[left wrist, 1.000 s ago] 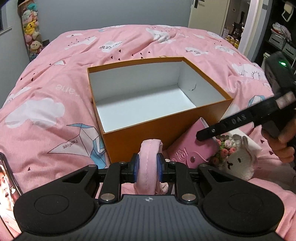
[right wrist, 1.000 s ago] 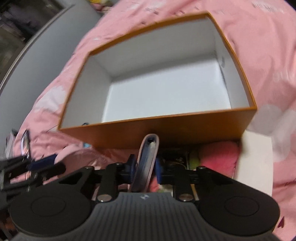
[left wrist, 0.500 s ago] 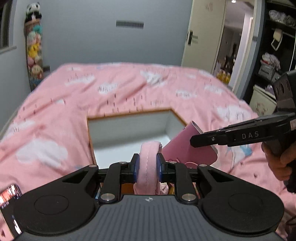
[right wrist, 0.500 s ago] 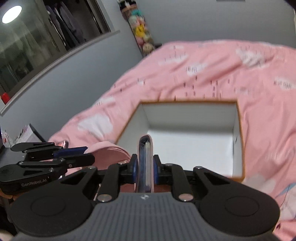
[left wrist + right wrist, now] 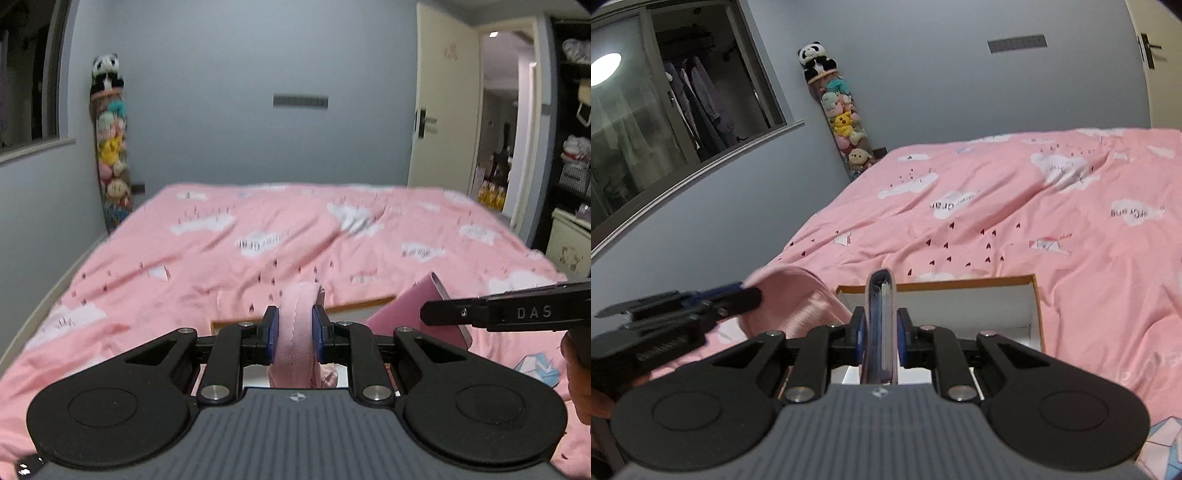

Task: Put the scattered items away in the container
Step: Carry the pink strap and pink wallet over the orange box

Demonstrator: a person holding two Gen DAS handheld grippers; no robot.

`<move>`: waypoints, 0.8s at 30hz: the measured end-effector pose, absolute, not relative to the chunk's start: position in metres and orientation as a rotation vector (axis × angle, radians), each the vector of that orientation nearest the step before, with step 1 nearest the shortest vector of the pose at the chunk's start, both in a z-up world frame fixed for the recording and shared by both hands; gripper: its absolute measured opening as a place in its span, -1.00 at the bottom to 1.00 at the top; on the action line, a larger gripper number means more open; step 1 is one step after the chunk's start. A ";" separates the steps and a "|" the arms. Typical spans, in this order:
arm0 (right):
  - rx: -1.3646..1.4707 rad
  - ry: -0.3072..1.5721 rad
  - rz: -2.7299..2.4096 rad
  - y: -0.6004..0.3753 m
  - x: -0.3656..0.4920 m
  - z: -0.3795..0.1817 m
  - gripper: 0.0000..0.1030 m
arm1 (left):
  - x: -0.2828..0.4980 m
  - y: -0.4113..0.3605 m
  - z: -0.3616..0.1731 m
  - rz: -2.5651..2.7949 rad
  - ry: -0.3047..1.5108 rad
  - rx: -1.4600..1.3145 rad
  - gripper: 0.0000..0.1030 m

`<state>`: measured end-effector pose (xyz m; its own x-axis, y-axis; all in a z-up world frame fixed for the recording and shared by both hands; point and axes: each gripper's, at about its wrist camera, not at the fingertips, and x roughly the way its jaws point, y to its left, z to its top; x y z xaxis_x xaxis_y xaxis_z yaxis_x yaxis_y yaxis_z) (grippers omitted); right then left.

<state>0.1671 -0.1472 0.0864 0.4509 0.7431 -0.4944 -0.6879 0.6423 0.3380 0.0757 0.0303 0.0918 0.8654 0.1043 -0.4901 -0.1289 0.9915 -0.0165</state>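
Left wrist view: left gripper (image 5: 294, 334) clamps a pink fabric band (image 5: 297, 325); right gripper (image 5: 880, 334) clamps a pink card wallet (image 5: 881, 325), both above the orange box (image 5: 1036, 306) on the pink-quilted bed (image 5: 295, 236), in a grey-walled room.

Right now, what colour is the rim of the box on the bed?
Orange; the box rim shows best in the right wrist view, with white walls inside.

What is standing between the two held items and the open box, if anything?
Nothing visible blocks the way. The left gripper is shut on the pink fabric item, and the right gripper is shut on the pink card wallet. The orange box lies open just ahead, below both, with no lid on it.
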 end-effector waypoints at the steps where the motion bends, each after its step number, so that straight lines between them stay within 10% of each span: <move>1: 0.091 0.668 0.883 -0.144 0.171 0.082 -0.65 | 0.084 0.031 0.085 0.125 0.540 -0.052 -0.59; 24: 0.122 1.006 0.940 -0.071 0.205 -0.020 -0.64 | 0.116 0.045 0.016 0.195 0.883 0.023 -0.58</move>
